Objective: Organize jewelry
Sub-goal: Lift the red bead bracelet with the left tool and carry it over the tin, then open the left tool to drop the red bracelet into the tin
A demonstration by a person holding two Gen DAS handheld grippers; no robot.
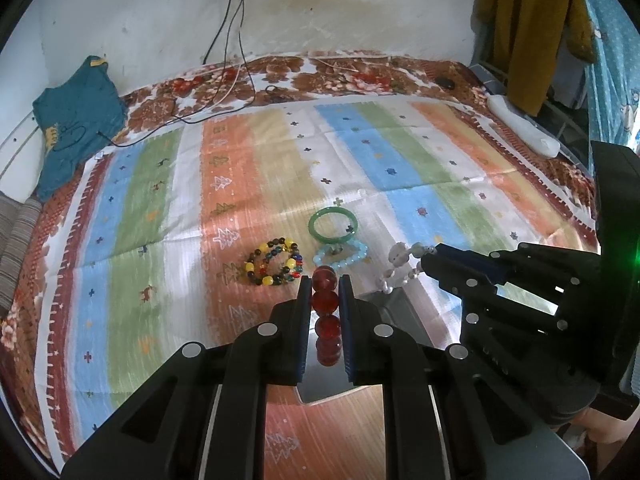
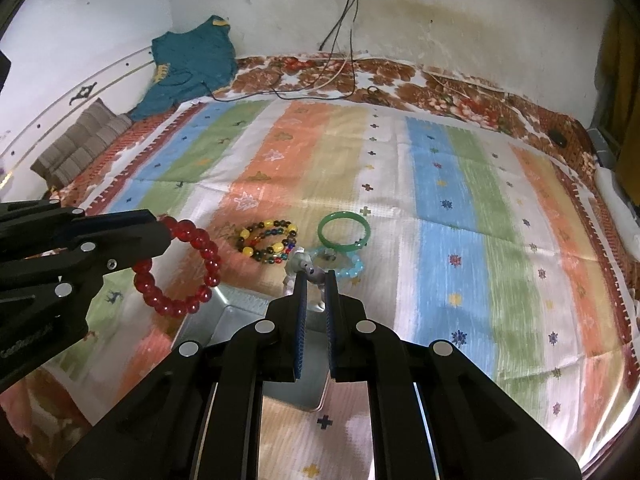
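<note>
The left gripper (image 1: 325,280) is squeezed tight on a red bead bracelet (image 2: 178,266), and the big round beads sit in a row between its two fingers. In the right wrist view the rest of that bracelet hangs out in a ring, up off the bed (image 2: 460,184). The right gripper (image 2: 316,280) is pinched on a white bead bracelet (image 1: 400,266) (its beads look grey and pale), with only a thin gap between the blue pads. Both grippers point down at a slant and sit side by side, near each other. Just under them is a shiny metal tin (image 2: 240,312), lying on the bed's striped cloth (image 1: 260,160). Three more bracelets rest on the cloth a little past the tin. A yellow and dark bead bracelet (image 1: 274,262) is coiled on the orange stripe. Beside it lies a smooth green bangle (image 1: 333,225), and a light blue bead bracelet (image 1: 344,256) touches the bangle's near edge. Far back, a teal shirt (image 1: 76,120) is heaped by the wall, and black cables (image 1: 232,60) run down onto the bed.
</note>
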